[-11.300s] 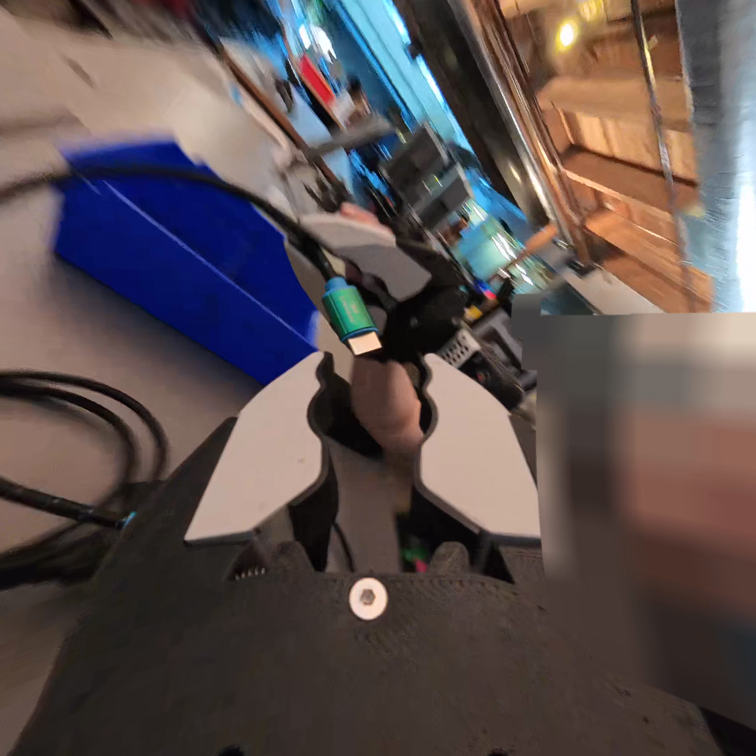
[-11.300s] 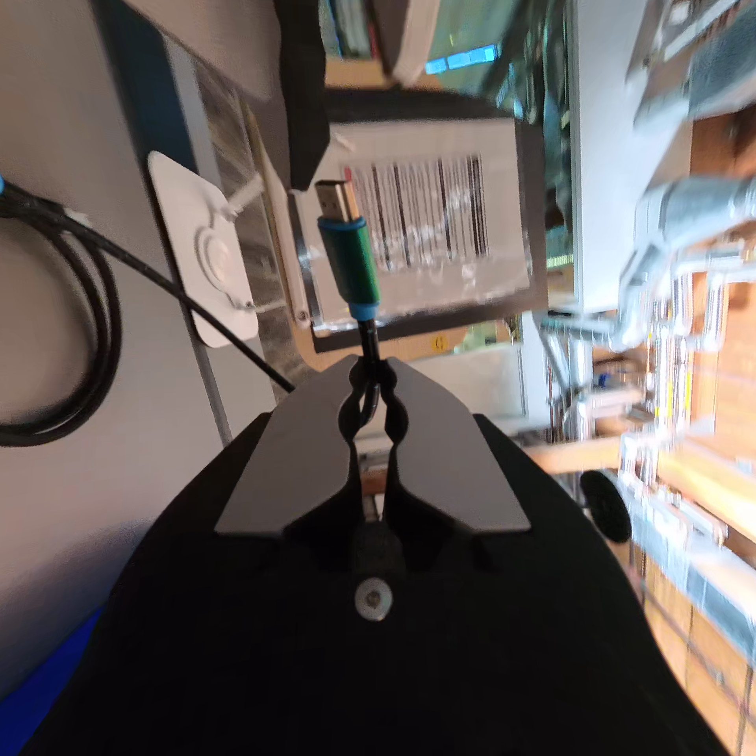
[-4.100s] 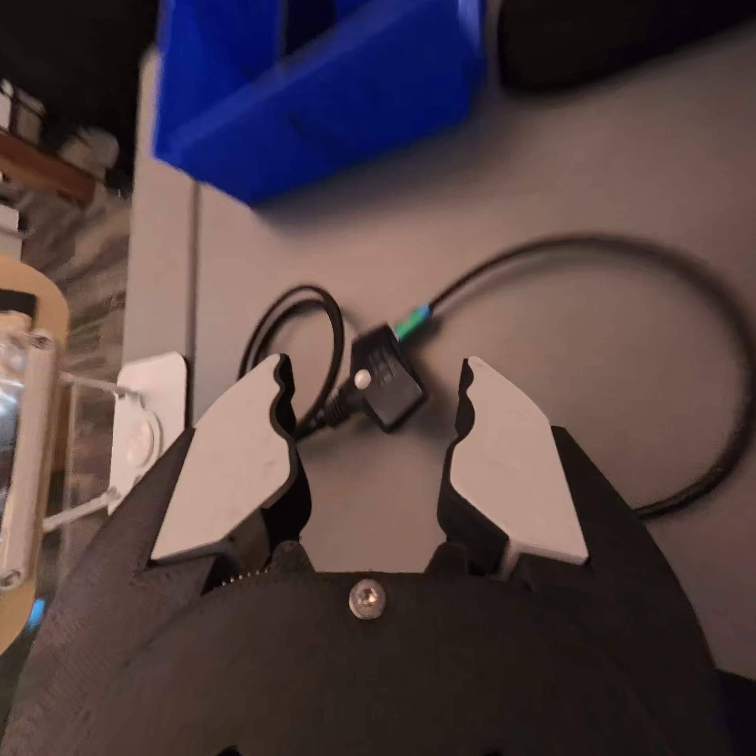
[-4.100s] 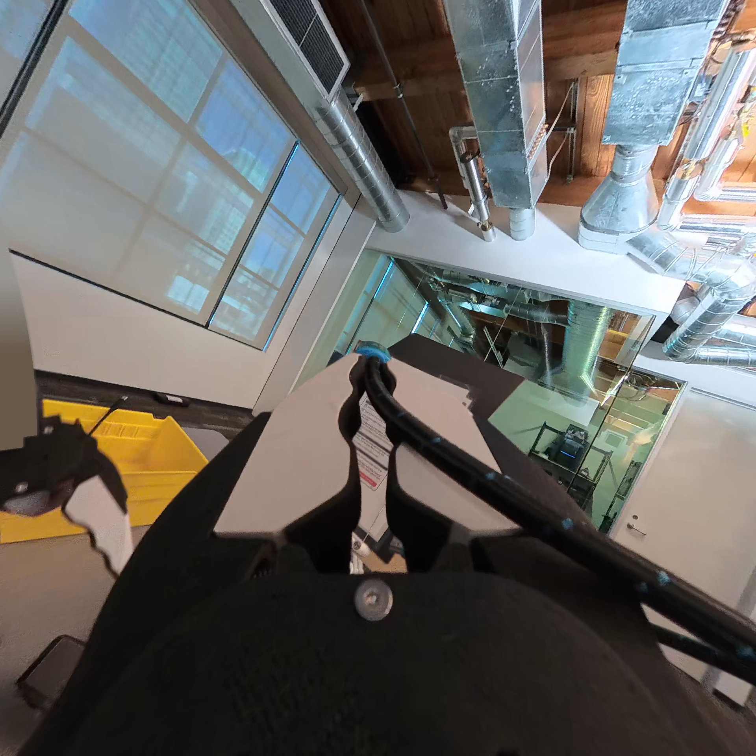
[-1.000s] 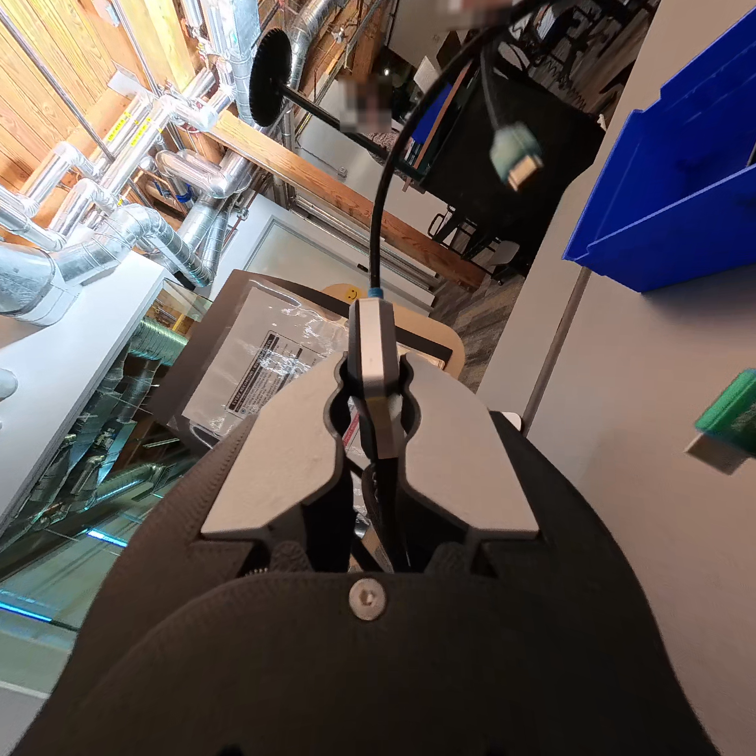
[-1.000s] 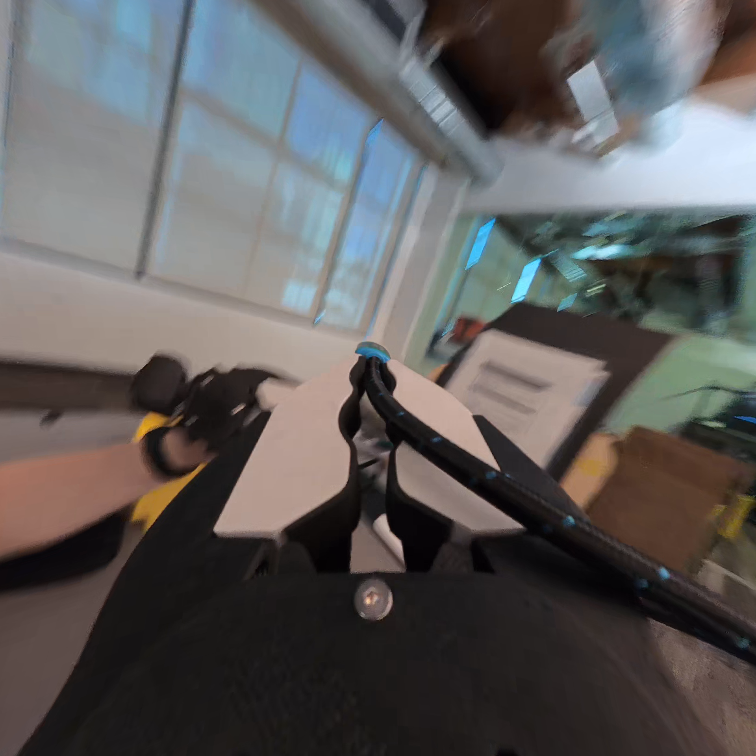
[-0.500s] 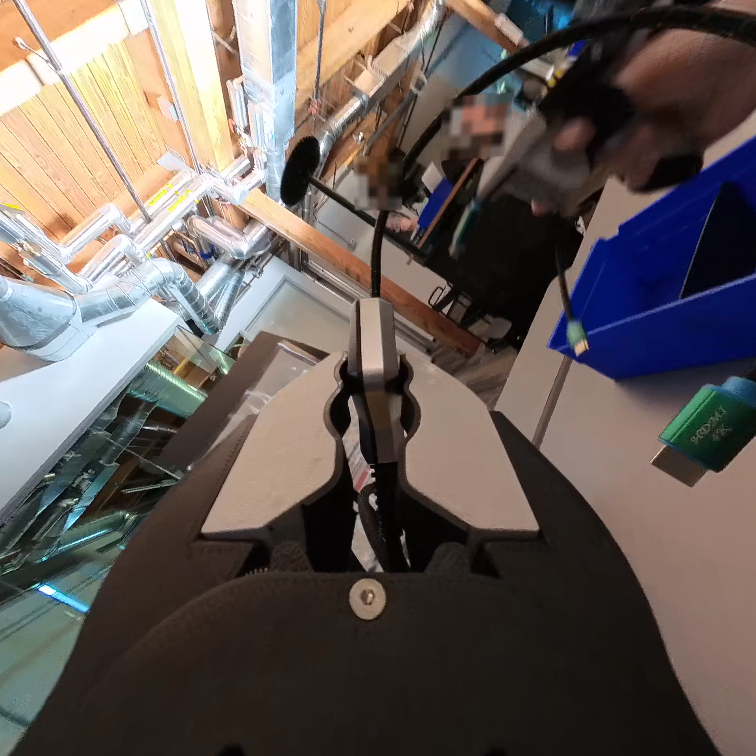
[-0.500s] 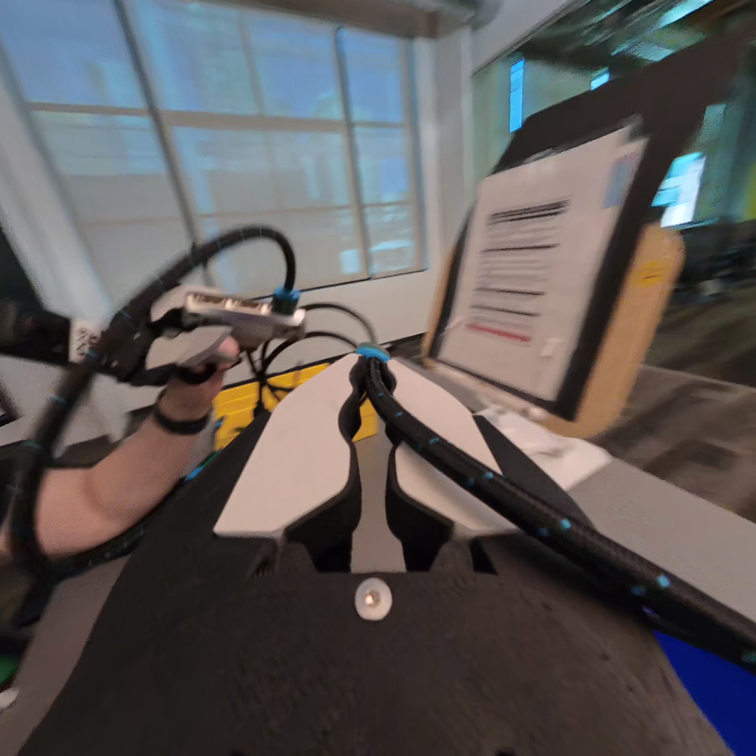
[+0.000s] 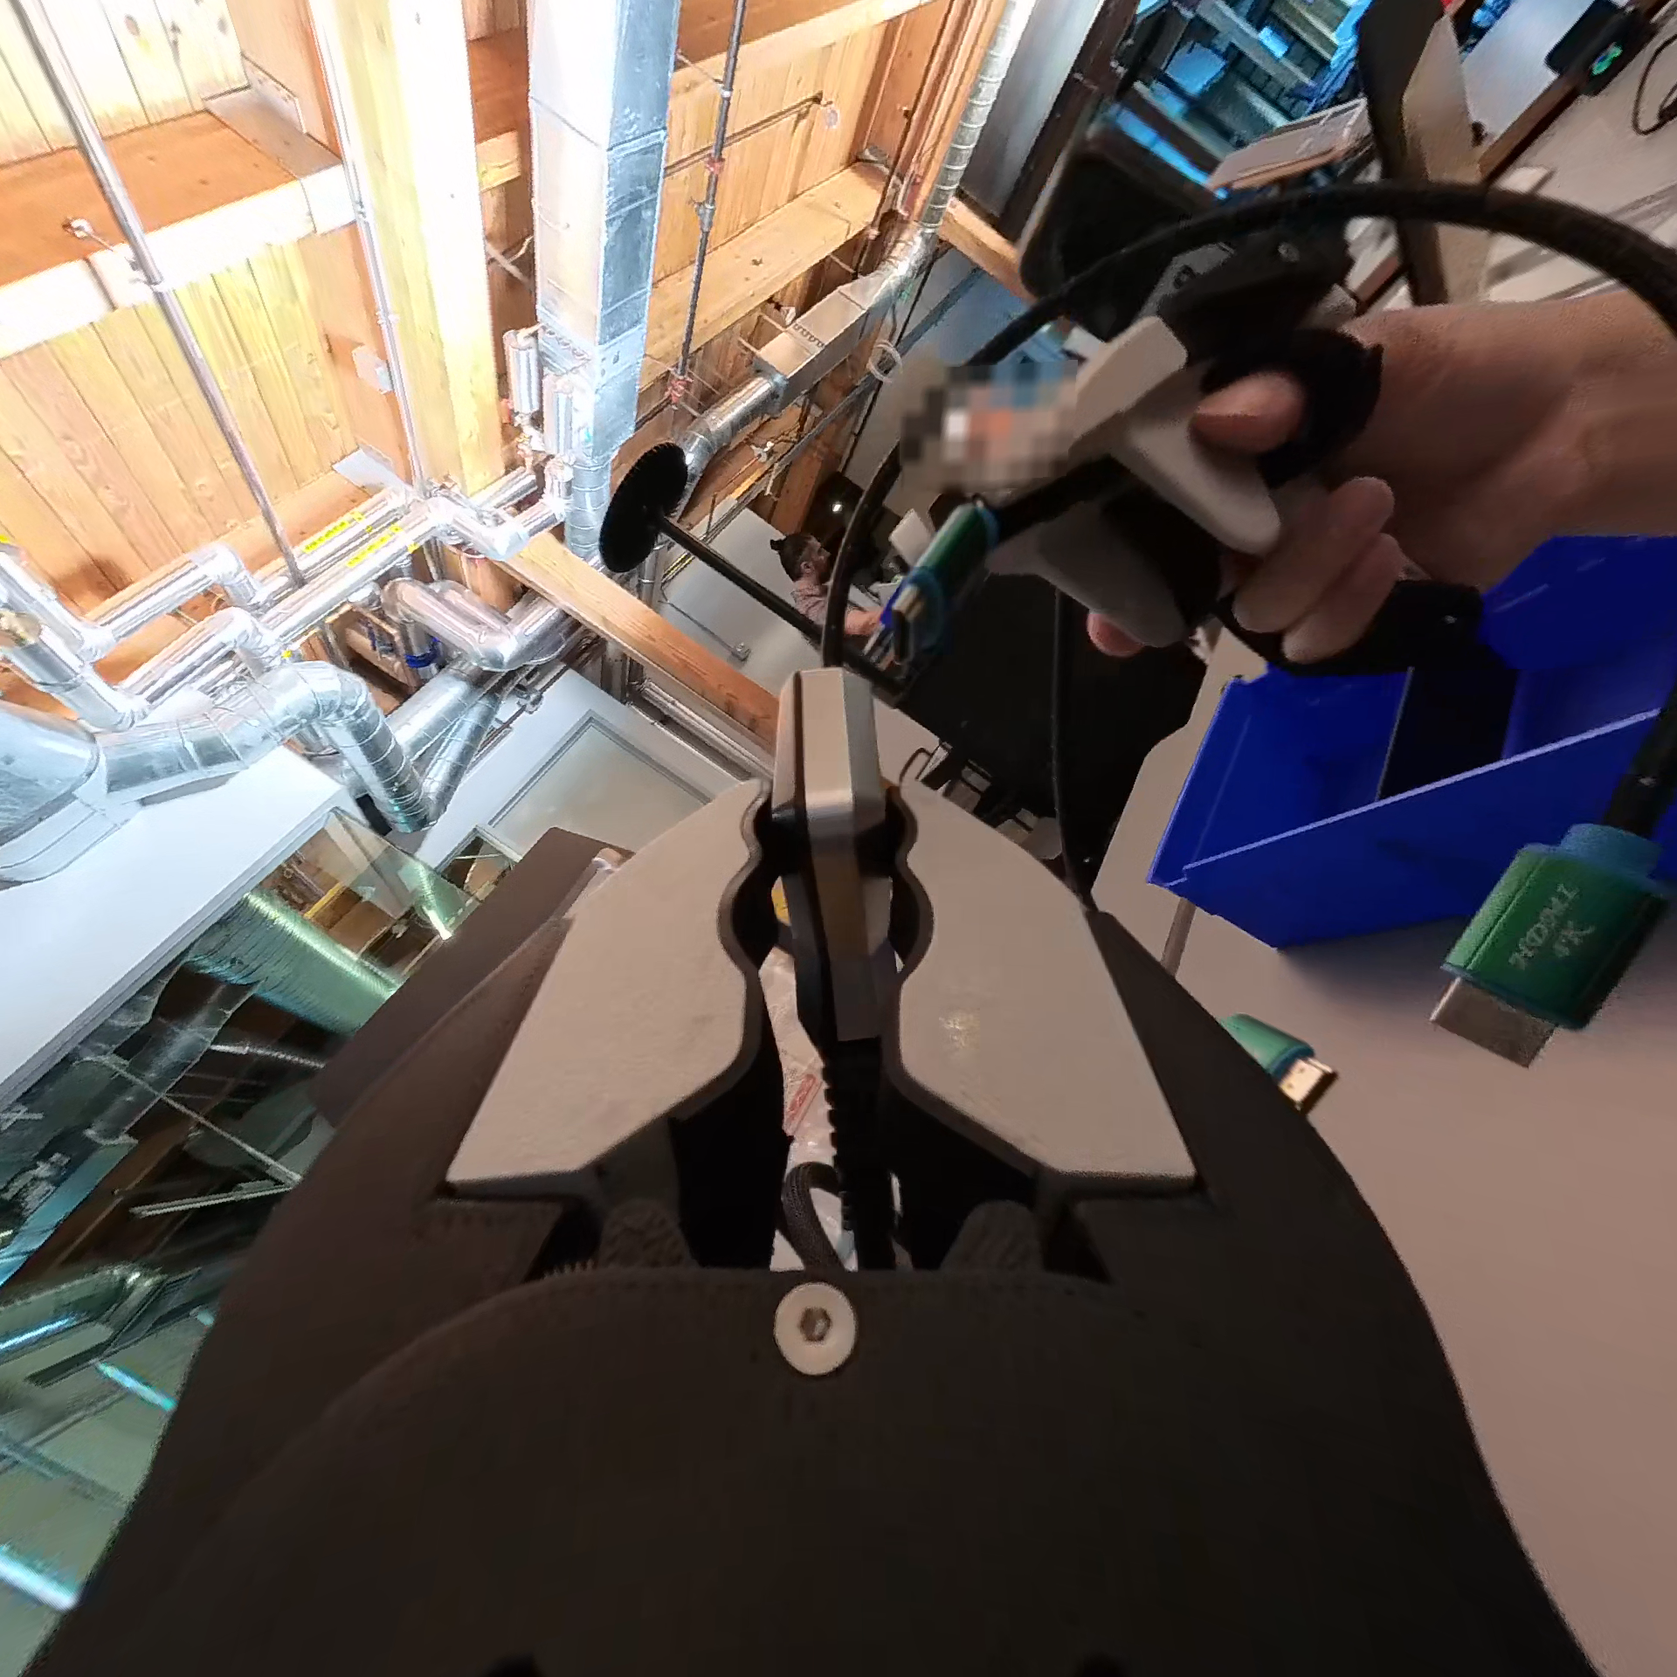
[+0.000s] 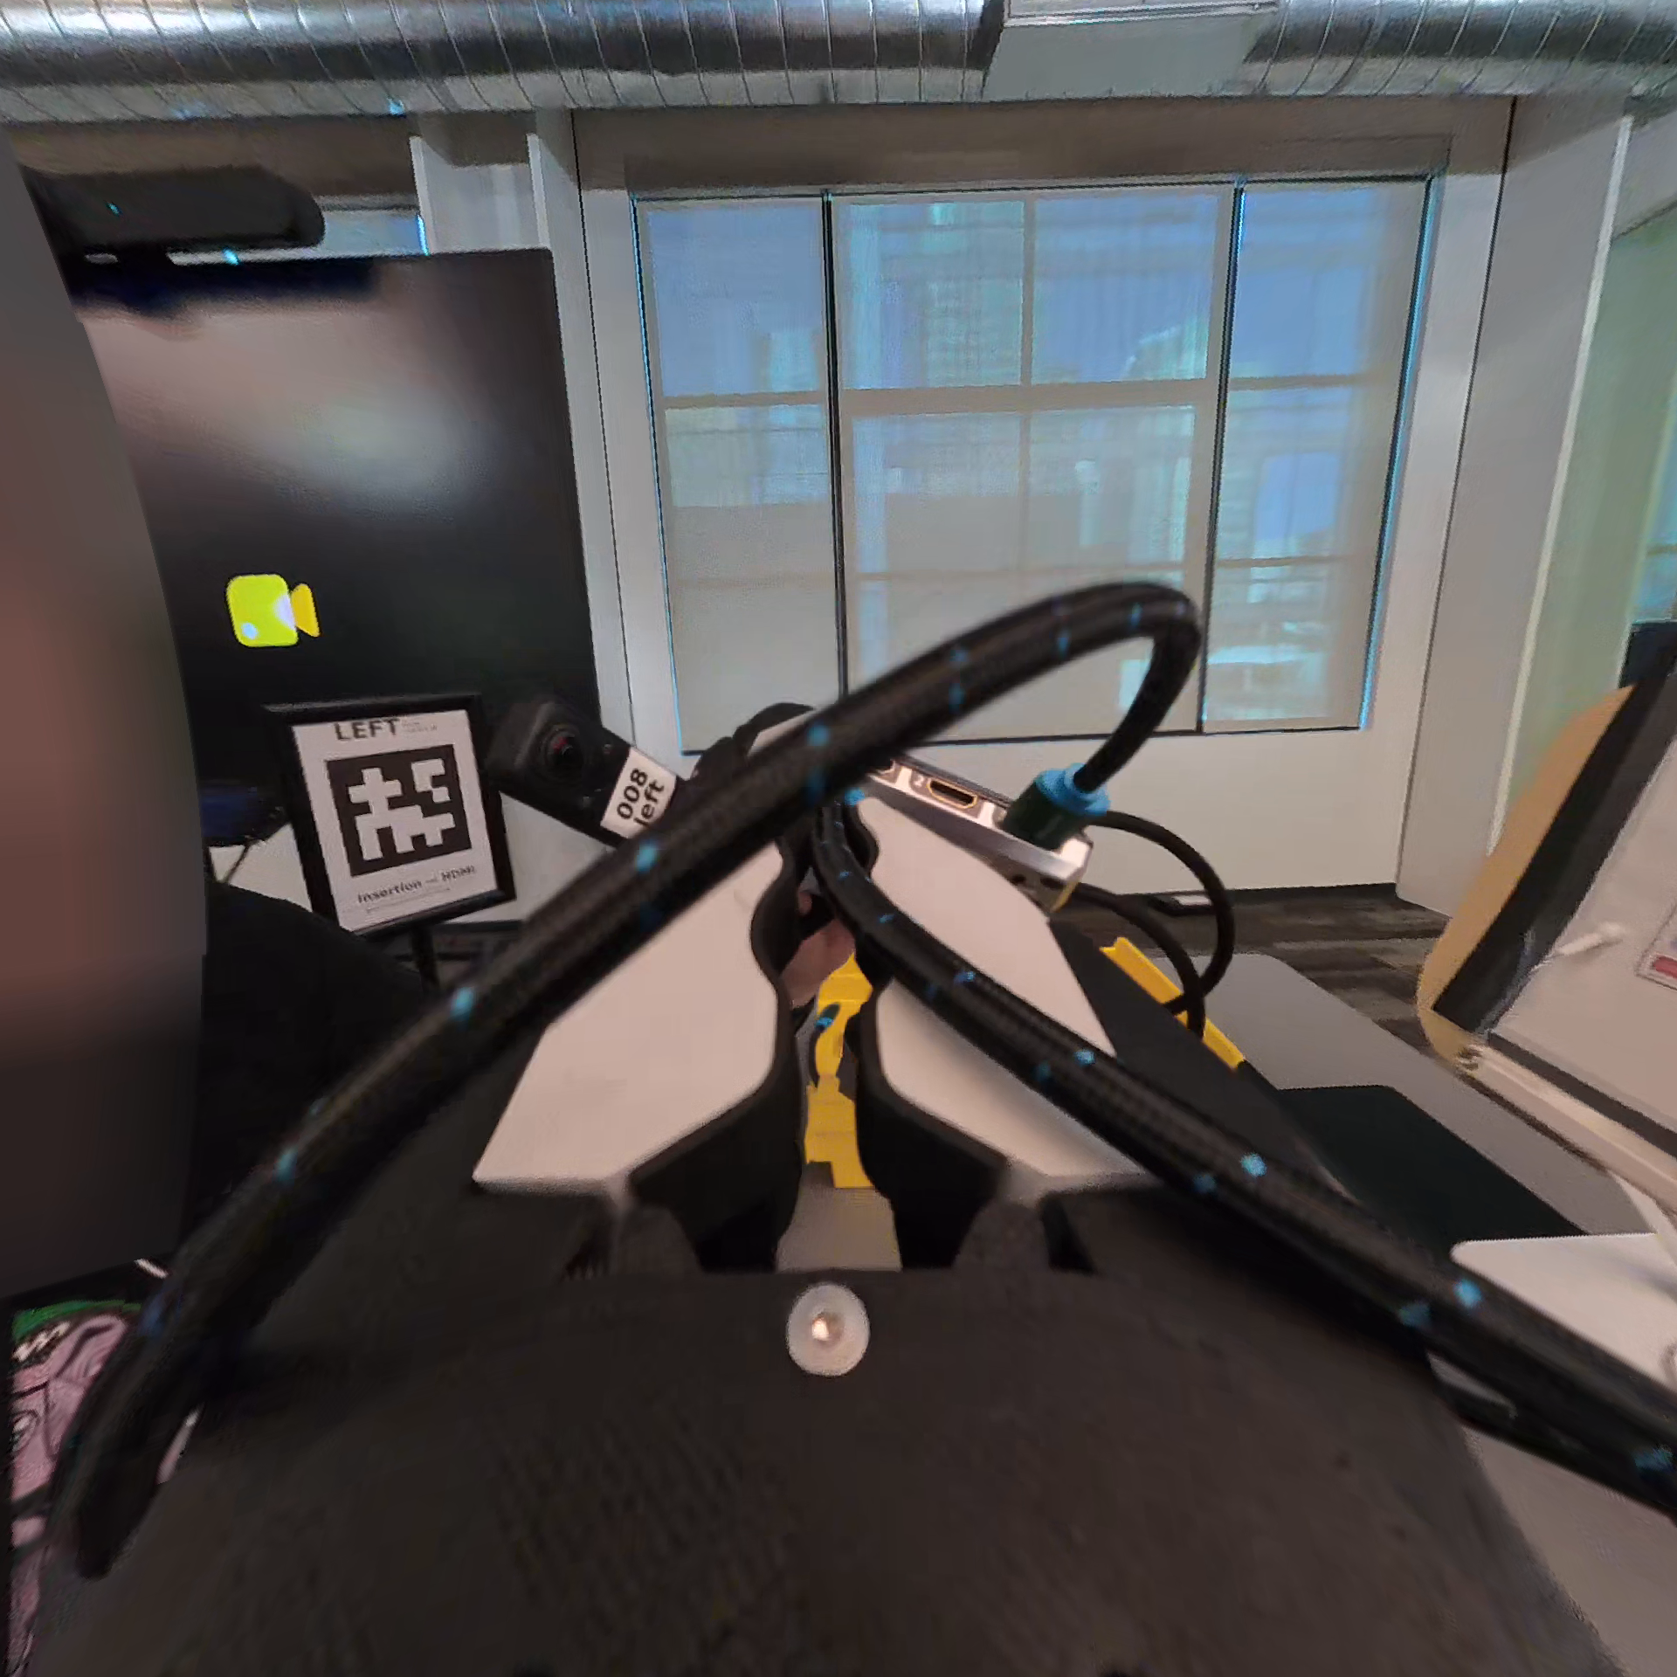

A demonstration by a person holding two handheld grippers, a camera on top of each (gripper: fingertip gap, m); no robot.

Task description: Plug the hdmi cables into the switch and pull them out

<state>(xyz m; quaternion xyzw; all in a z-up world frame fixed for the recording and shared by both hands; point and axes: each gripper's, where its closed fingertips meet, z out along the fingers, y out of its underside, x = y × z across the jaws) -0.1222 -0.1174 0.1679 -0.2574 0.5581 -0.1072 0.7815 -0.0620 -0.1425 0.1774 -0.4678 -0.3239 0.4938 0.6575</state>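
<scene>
My left gripper (image 9: 830,821) is shut on a thin grey HDMI switch (image 9: 828,771), held edge-on and pointing up. A black braided cable (image 9: 1134,240) runs out of its far end. In the right wrist view the switch (image 10: 975,830) has a green plug (image 10: 1053,810) in one end and an empty port (image 10: 949,797) on its side. My right gripper (image 10: 821,876) is shut on a second braided cable (image 10: 1044,1044). In the left wrist view this gripper (image 9: 1012,531) holds a green plug (image 9: 944,567) just above the switch's top, tip close to it.
A blue bin (image 9: 1361,817) stands on the grey table (image 9: 1452,1316). A loose green plug (image 9: 1543,944) hangs at the right and another (image 9: 1275,1071) lies lower. A framed marker card (image 10: 399,812), a dark screen (image 10: 363,454) and a window (image 10: 1025,454) are behind.
The right gripper with its green plug has come in from the upper right, close to the top of the switch. My left gripper keeps the switch and has tilted slightly.
</scene>
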